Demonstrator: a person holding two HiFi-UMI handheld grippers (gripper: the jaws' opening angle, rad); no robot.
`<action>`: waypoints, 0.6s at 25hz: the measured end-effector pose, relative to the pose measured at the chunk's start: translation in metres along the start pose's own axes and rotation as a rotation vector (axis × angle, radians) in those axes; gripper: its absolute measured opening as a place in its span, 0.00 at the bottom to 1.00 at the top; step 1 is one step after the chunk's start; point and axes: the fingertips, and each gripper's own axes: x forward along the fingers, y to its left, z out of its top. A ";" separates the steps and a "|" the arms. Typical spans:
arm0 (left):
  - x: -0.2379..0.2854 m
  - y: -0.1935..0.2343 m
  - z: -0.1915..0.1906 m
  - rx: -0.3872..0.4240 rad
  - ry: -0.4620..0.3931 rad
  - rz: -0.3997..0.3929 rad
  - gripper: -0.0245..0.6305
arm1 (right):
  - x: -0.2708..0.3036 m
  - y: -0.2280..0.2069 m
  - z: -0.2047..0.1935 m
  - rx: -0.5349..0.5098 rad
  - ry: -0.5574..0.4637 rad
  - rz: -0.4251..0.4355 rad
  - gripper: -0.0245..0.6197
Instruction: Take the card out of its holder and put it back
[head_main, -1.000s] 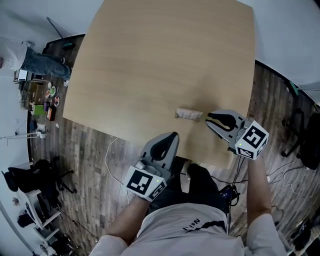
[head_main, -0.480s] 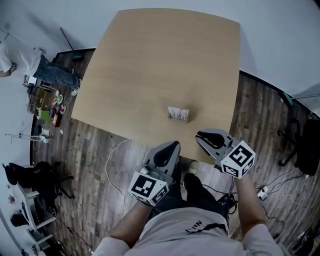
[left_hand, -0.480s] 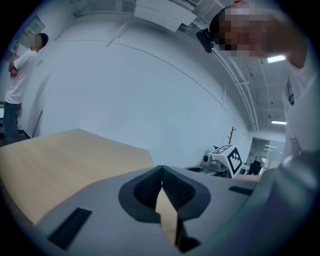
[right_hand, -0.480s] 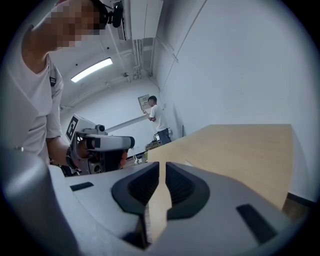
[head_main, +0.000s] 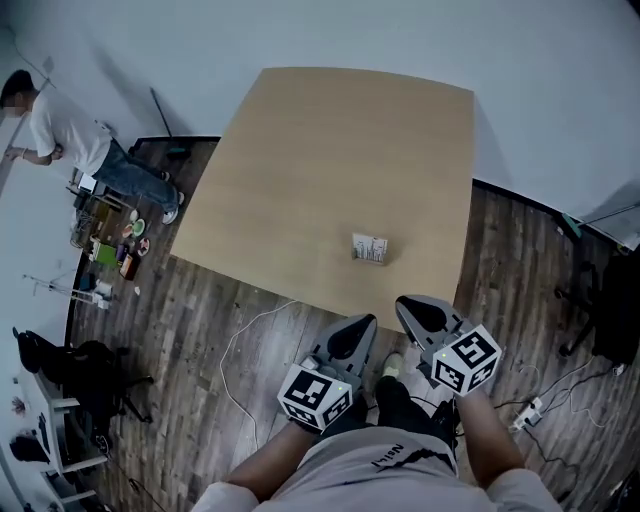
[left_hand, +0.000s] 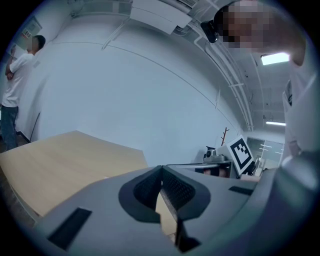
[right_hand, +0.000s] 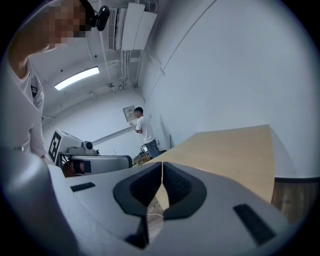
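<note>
Left tongs (left_hand: 161, 168): jaws together, the tips meet, nothing is between them
Right tongs (right_hand: 162, 164): jaws have just been closing and now they are together too; I see only floor and table behind the slit, no card in it
Where my tongs are: both are close to my body, over the wooden floor (head_main: 250, 330), in front of the near edge of the table (head_main: 330, 150), side by side and touching nothing
Card holder (head_main: 370, 249): it lies alone on the table, toward the near edge, well apart from both tongs
Card: it is too small in the head view to tell if it sits inside the holder or not
Step, as I judge: neither hand is working on the holder, so it is a pause; I cannot say if the task is before its start or already done
Risk 1: if I reach with closed jaws, they will only push the holder, and it may slide across the smooth top
Risk 2: the holder looks light; pulling the card with one hand while the other does not hold it would probably drag the whole thing
Risk 3: the card is thin and flat, so the tips can slip off its edge or bend it
Risk 4: pushing the card back at a slant could jam it at the holder's opening
</note>
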 end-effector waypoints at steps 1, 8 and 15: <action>-0.006 -0.002 0.003 0.005 -0.004 -0.010 0.06 | -0.001 0.007 0.003 -0.005 -0.010 -0.012 0.07; -0.051 -0.005 0.021 0.024 -0.034 -0.057 0.06 | -0.011 0.064 0.018 -0.025 -0.071 -0.096 0.06; -0.062 -0.016 0.039 0.045 -0.070 -0.108 0.06 | -0.019 0.085 0.030 -0.058 -0.107 -0.154 0.06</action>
